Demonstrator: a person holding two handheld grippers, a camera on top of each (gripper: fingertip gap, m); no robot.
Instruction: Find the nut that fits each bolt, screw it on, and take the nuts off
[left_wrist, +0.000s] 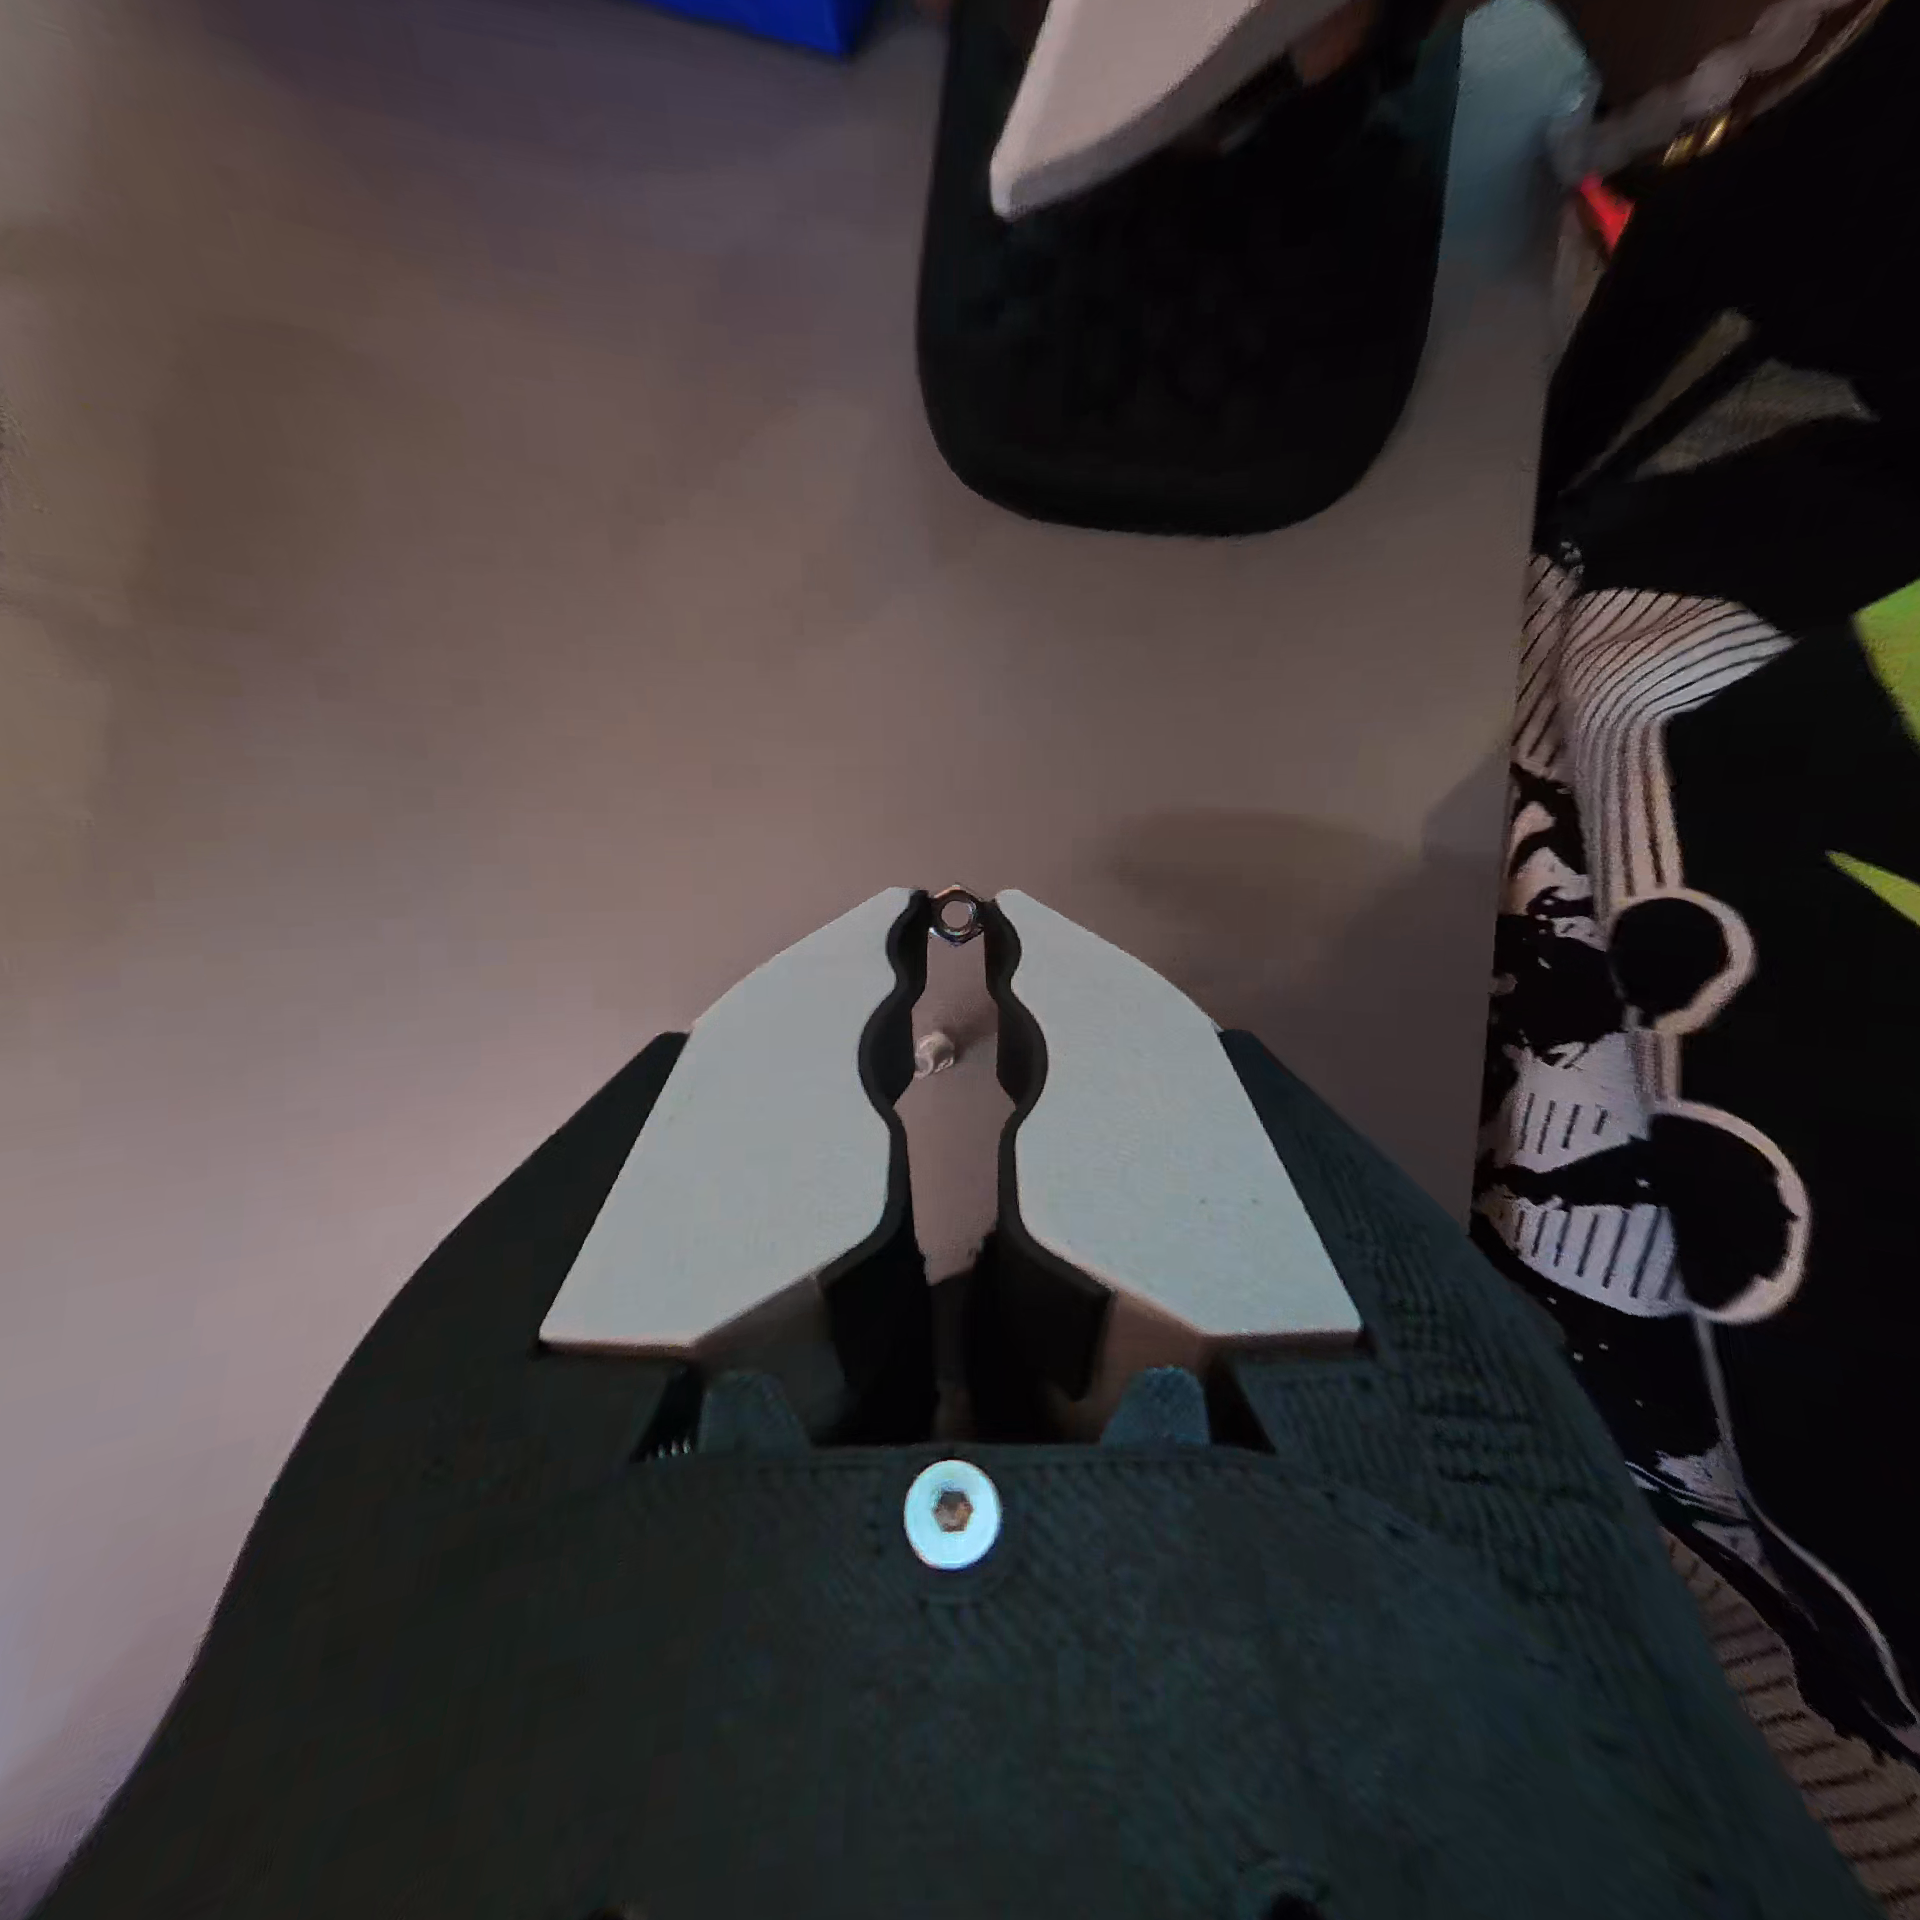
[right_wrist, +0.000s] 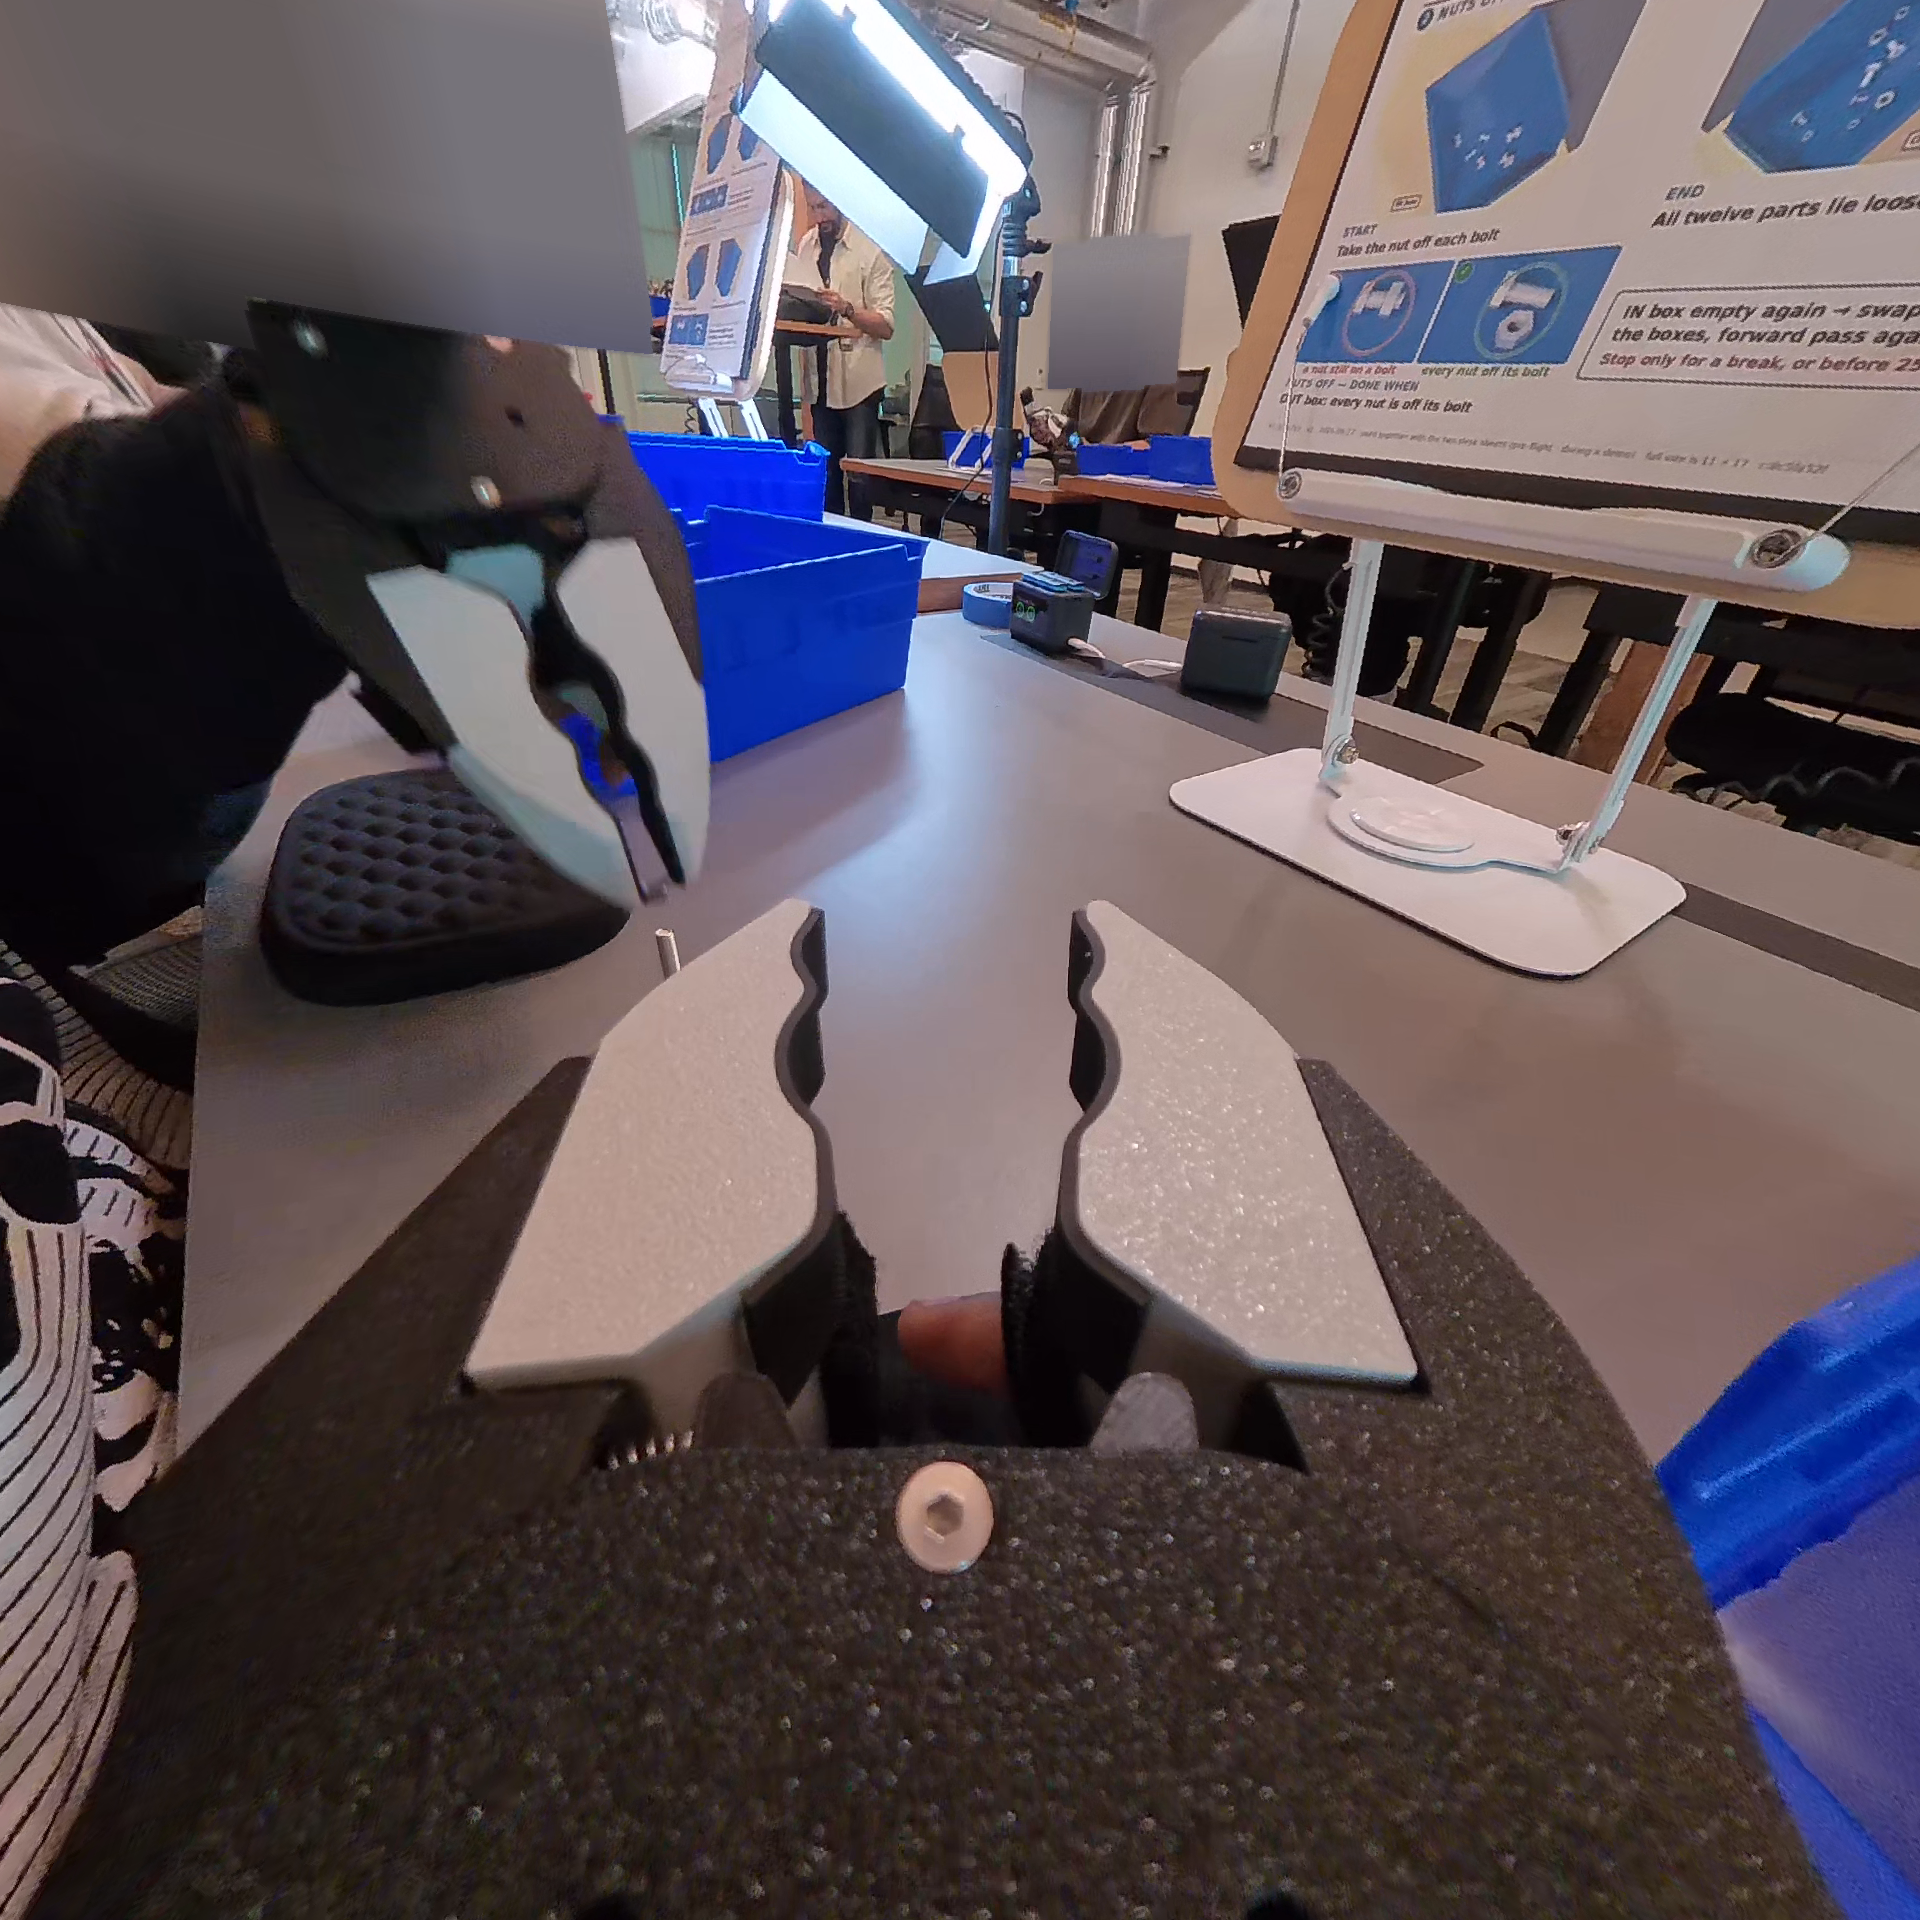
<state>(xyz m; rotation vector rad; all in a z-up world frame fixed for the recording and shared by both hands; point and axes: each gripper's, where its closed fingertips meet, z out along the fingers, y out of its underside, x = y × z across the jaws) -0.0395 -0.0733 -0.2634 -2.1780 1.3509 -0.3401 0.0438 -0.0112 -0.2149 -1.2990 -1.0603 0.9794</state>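
In the left wrist view, my left gripper (left_wrist: 954, 904) points down at the grey table and is shut on a small silver nut (left_wrist: 954, 918) held at its fingertips. A small pale bolt (left_wrist: 932, 1055) shows on the table through the gap between the fingers. In the right wrist view the left gripper (right_wrist: 655, 878) hangs just above that bolt (right_wrist: 665, 948), which stands upright, with a small gap between them. My right gripper (right_wrist: 948, 935) is open and empty, low over the table, to the right of the bolt.
A black padded wrist rest (right_wrist: 416, 883) lies behind the bolt and also shows in the left wrist view (left_wrist: 1174, 364). Blue bins (right_wrist: 800, 623) stand farther back and another blue bin (right_wrist: 1818, 1475) at my right. A white stand (right_wrist: 1455, 842) holds an instruction sheet. A person's patterned clothing (left_wrist: 1662, 935) borders the table. Across from one pair of fingers to the other is roughly 12 centimeters.
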